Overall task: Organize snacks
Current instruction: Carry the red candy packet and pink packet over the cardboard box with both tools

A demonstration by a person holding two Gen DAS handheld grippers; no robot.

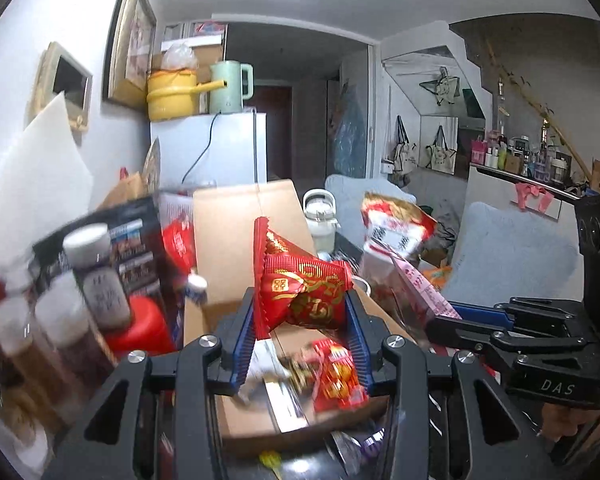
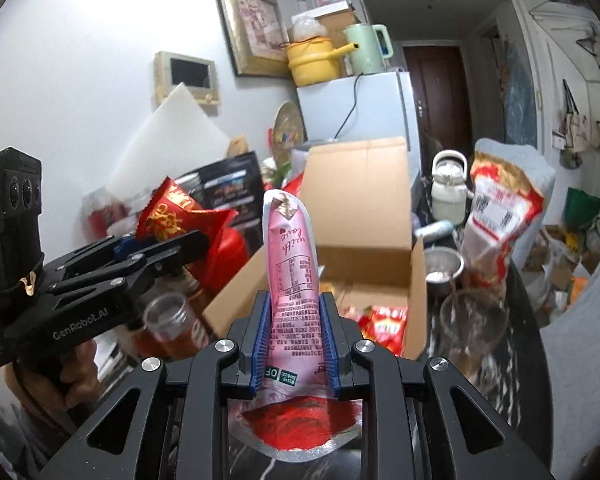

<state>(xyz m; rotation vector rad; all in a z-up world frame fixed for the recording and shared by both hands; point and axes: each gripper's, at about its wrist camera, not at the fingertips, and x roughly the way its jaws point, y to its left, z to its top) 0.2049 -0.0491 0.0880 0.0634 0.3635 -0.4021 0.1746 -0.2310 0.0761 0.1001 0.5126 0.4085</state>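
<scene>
My left gripper (image 1: 300, 312) is shut on a red and gold snack bag (image 1: 300, 280), held above an open cardboard box (image 1: 236, 240). My right gripper (image 2: 294, 320) is shut on a pink pouch (image 2: 294, 264) that stands upright between the blue pads, over the near edge of the same box (image 2: 360, 188). Each view shows the other gripper alongside: the right gripper (image 1: 444, 320) with the pink pouch (image 1: 420, 284), and the left gripper (image 2: 188, 246) with the red bag (image 2: 180, 216). Red snack packets (image 2: 384, 324) lie in the box.
Several lidded jars (image 1: 60, 312) stand left of the box. To its right are a tall red and white bag (image 2: 500, 208), a white kettle (image 2: 448, 188), a metal bowl (image 2: 440, 268) and a drinking glass (image 2: 472, 320). A white fridge (image 2: 356, 108) stands behind.
</scene>
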